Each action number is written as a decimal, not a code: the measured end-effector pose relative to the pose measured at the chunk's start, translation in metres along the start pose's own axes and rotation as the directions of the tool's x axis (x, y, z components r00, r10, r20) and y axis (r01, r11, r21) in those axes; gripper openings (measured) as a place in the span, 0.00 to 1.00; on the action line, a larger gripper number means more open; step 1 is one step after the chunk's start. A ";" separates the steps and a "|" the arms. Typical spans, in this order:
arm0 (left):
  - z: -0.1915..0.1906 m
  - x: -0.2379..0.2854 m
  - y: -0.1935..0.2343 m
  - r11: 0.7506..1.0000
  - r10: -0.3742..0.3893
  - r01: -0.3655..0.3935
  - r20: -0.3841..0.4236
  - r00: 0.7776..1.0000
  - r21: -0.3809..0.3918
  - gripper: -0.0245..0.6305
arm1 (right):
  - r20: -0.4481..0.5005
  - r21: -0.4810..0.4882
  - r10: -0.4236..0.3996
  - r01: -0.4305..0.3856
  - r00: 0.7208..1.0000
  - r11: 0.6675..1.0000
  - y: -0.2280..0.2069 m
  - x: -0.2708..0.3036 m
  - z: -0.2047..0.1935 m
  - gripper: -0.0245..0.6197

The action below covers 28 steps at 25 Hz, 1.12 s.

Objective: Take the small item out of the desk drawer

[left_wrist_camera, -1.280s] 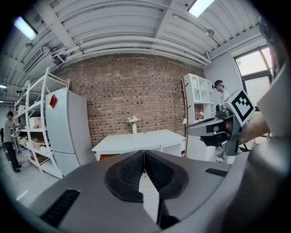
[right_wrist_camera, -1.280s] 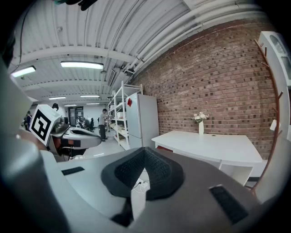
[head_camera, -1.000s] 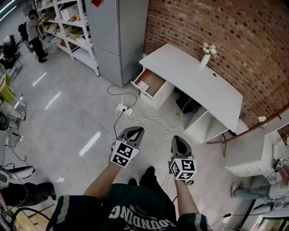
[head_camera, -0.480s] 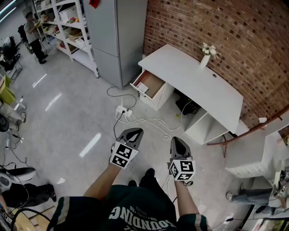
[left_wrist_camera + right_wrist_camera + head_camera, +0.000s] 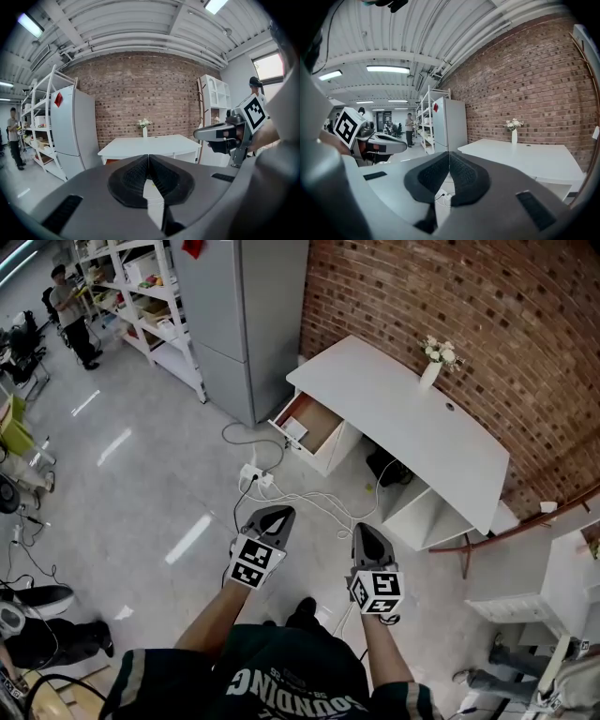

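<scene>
A white desk (image 5: 403,418) stands against the brick wall, well ahead of me. Its left drawer (image 5: 309,423) is pulled open, showing a brown inside with a small white item (image 5: 295,427) at its near end. My left gripper (image 5: 275,515) and right gripper (image 5: 364,532) are held side by side over the floor, some way short of the desk; both are shut and hold nothing. In the left gripper view the closed jaws point at the desk (image 5: 150,146), with the right gripper (image 5: 225,136) to the side. The right gripper view shows the desk (image 5: 520,159) at the right.
A power strip (image 5: 255,471) with white cables lies on the floor between me and the drawer. A grey cabinet (image 5: 244,315) stands left of the desk, white shelving (image 5: 141,306) further left with a person (image 5: 70,310) beside it. A vase of flowers (image 5: 433,367) is on the desk.
The desk and open drawer have shifted slightly in the head view as I move toward them. Both grippers stay shut and side by side.
</scene>
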<state>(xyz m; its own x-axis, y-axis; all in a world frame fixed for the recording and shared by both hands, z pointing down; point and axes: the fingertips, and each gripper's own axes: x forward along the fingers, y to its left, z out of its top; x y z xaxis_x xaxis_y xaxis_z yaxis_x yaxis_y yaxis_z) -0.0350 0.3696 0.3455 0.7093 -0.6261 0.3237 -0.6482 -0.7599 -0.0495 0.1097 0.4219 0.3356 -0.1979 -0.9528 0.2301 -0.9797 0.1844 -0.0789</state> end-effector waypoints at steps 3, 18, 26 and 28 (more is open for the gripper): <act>0.004 0.012 0.003 1.000 0.006 -0.006 0.005 1.000 -0.006 0.06 | -0.005 -0.001 0.006 -0.006 1.000 1.000 -0.012 0.010 0.003 0.08; 0.019 0.050 0.003 0.997 0.075 -0.076 -0.010 0.997 -0.024 0.06 | -0.014 0.009 0.084 -0.084 0.996 0.996 -0.051 0.040 0.009 0.08; 0.019 0.051 0.013 0.993 0.111 -0.112 -0.039 0.993 -0.034 0.06 | -0.020 0.016 0.126 -0.126 0.992 0.992 -0.048 0.059 0.008 0.08; 0.015 0.053 0.017 0.992 0.116 -0.118 -0.043 0.992 -0.042 0.06 | -0.025 0.012 0.135 -0.135 0.991 0.991 -0.046 0.065 0.006 0.08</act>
<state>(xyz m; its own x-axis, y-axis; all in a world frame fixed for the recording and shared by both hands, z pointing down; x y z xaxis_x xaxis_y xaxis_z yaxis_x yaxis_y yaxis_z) -0.0048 0.3211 0.3479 0.6169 -0.7017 0.3565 -0.7380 -0.6731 -0.0479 0.1424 0.3502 0.3479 -0.3293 -0.9129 0.2413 -0.9435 0.3083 -0.1213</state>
